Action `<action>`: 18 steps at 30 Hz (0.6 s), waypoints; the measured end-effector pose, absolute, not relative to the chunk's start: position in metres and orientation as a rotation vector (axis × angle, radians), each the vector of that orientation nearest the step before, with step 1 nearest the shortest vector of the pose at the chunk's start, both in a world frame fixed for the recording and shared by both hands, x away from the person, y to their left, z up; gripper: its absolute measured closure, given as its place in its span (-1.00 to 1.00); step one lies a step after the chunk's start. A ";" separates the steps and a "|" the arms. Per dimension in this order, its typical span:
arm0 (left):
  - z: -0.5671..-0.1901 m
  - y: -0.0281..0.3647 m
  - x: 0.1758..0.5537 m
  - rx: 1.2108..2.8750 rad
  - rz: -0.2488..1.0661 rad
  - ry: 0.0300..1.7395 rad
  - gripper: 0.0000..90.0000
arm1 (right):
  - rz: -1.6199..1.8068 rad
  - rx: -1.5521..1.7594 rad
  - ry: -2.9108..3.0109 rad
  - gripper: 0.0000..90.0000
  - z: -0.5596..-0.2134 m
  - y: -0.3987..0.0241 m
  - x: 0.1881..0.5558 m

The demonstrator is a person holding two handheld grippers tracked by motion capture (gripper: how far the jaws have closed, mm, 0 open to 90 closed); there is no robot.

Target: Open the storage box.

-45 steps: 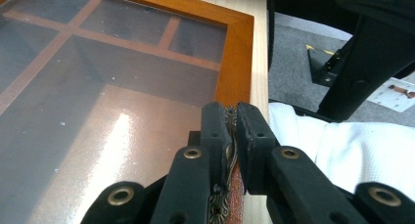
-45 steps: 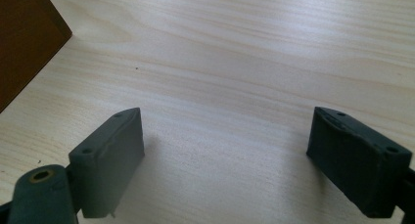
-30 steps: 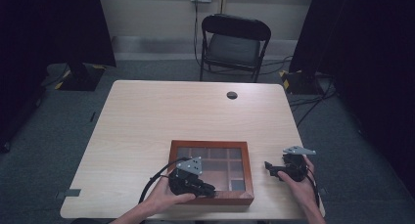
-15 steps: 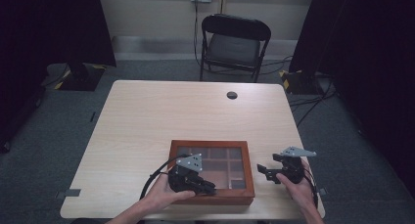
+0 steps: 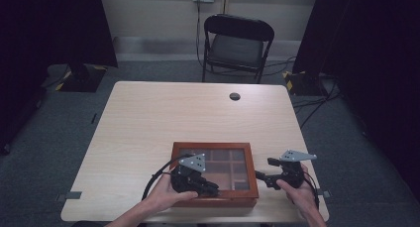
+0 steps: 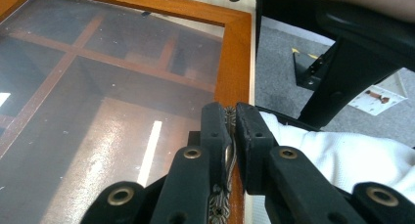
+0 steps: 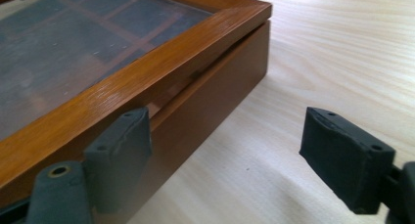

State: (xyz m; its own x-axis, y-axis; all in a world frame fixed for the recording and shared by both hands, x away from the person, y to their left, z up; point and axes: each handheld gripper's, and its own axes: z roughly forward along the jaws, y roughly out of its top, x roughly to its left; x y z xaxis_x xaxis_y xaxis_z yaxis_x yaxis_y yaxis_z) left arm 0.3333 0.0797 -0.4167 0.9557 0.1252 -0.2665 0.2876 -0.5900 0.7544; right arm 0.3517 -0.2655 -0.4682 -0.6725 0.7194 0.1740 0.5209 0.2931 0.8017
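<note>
Left gripper view: left gripper (image 6: 230, 131) clamped on brass latch (image 6: 228, 117) of glass-lidded wooden box (image 5: 215, 173) — right gripper (image 7: 225, 150) apart at 3 o'clock; lift slowly, bracing the base.

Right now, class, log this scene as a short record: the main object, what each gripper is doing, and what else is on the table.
Main object: wooden box with glass lid, at the table's near edge
Lid: slightly raised
Left gripper: shut on the brass latch at the lid's front
Right gripper: open, beside the box's right side
Table: light wood, with a small dark disc near the far edge
Background: black folding chair
</note>
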 end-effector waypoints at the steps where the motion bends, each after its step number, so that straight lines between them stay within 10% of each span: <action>1: -0.416 0.079 0.334 2.212 -0.231 0.292 0.85 | 1.321 1.143 2.346 -0.58 -0.468 -0.266 0.351; 18: -0.416 0.081 0.337 2.180 -0.259 0.329 0.71 | 1.324 1.093 2.406 -0.55 -0.470 -0.263 0.350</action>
